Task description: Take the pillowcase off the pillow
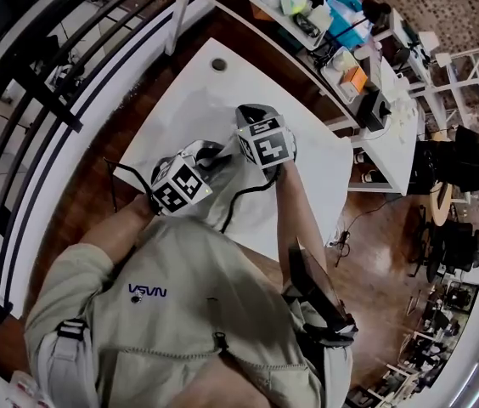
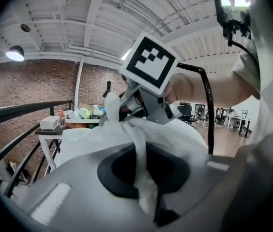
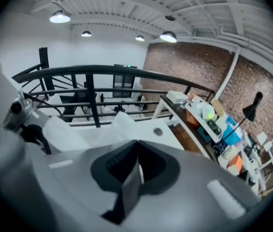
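Pose: left tool pinching pillowcase | right tool closed, angled down

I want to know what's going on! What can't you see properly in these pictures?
Left gripper view: the white cloth, gripped by the left gripper, hides whatever lies underneath.
Head view: the marker cubes cover the cloth's middle, so its shape and any opening are hidden.
Right gripper view: the right gripper is shut, but it is too blurred to tell whether it pinches cloth.

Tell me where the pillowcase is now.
In the head view the pillowcase is bunched over the table between the grippers; the left gripper's jaws pinch a fold, the rest runs to the right gripper.
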Available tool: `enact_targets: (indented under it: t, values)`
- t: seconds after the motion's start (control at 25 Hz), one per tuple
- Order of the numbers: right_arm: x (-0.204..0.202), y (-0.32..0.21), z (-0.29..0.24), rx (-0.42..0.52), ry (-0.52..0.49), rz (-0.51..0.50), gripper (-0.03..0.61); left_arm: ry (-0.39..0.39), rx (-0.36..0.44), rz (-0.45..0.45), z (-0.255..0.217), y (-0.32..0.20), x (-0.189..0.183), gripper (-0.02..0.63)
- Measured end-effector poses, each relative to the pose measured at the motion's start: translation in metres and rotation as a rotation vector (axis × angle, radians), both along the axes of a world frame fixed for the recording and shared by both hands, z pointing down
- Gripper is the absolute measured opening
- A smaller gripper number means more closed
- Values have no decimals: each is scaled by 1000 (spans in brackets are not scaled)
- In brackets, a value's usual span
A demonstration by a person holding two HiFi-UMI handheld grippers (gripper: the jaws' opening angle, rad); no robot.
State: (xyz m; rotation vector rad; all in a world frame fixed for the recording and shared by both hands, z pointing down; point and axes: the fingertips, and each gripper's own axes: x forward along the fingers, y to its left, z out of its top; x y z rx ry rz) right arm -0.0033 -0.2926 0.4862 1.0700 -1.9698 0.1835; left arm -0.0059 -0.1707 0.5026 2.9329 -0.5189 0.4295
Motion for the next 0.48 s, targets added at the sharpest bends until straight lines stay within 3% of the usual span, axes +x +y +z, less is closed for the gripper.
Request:
enact_targets:
  t: [0.24,0.48]
  values:
    - [41,-6,0,-4,83,137,5,30,59,-25,-18,2,-21,31]
    - [123,5,5,-13,85,374,5,95,24,-81,-24,-11,-41,32]
